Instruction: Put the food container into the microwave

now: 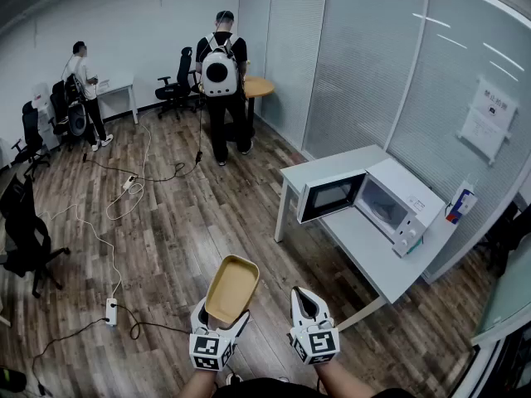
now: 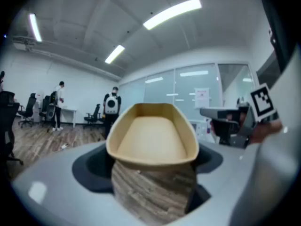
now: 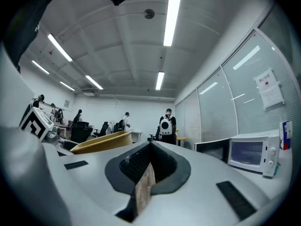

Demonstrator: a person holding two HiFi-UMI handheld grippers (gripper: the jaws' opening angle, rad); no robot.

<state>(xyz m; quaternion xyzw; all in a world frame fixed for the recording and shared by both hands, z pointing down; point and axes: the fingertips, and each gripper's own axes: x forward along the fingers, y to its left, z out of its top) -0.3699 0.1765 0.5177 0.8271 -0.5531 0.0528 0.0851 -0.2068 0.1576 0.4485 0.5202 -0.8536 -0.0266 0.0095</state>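
Observation:
A tan, empty food container (image 1: pixel 232 288) juts forward, open side up, from my left gripper (image 1: pixel 219 320), which is shut on its near end. In the left gripper view the container (image 2: pixel 151 133) fills the space between the wide-set jaws. My right gripper (image 1: pixel 308 303) is beside it to the right, shut and empty; in the right gripper view (image 3: pixel 149 150) only a thin slit shows between the jaws. The white microwave (image 1: pixel 401 202) stands on a white table (image 1: pixel 369 259) ahead to the right, its door (image 1: pixel 330 196) swung open to the left. It also shows in the right gripper view (image 3: pixel 251 154).
A blue and white carton (image 1: pixel 461 202) stands by the microwave's right side. A glass partition with blinds runs behind the table. One person with a white backpack (image 1: pixel 221 81) and another person (image 1: pixel 85 89) stand far off. Cables and a power strip (image 1: pixel 111 309) lie on the wood floor; office chairs (image 1: pixel 25 239) are at left.

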